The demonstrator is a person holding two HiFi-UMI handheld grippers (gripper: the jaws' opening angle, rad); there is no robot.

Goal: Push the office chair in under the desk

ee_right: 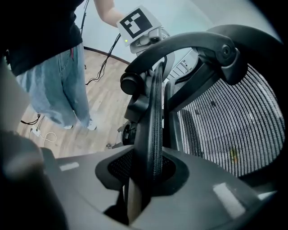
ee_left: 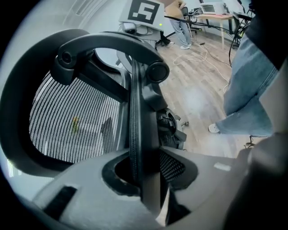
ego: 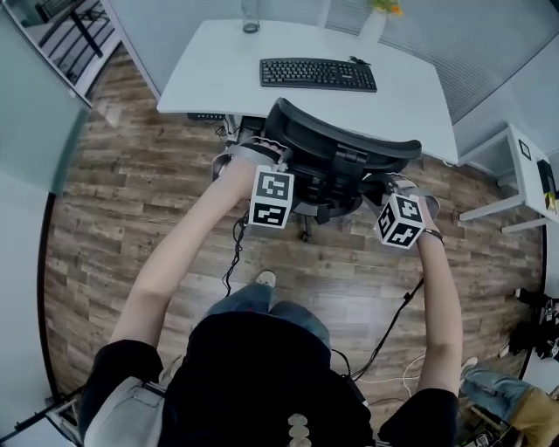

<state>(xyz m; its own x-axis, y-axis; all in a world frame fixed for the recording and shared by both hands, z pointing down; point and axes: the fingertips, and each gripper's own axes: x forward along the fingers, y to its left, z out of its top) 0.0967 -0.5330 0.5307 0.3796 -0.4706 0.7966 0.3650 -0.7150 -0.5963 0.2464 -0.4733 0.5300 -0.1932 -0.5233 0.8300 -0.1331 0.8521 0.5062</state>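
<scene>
A black mesh office chair [ego: 342,147] stands at the front edge of the white desk [ego: 218,74], its seat partly beneath the top. My left gripper [ego: 258,155] is shut on the left rim of the backrest [ee_left: 134,121], which runs between the jaws of the left gripper [ee_left: 145,182]. On the other side, my right gripper [ego: 383,185] is shut on the right rim of the backrest [ee_right: 154,121], seen between the jaws of the right gripper [ee_right: 145,179]. Both grippers point down and forward. The chair's base [ee_left: 170,126] shows below.
On the desk lie a black keyboard [ego: 318,74], a glass [ego: 251,16] and a vase [ego: 376,22]. A white side table [ego: 517,179] stands at the right. Cables [ego: 391,325] trail over the wooden floor behind the chair. Another person [ee_left: 181,24] stands far off.
</scene>
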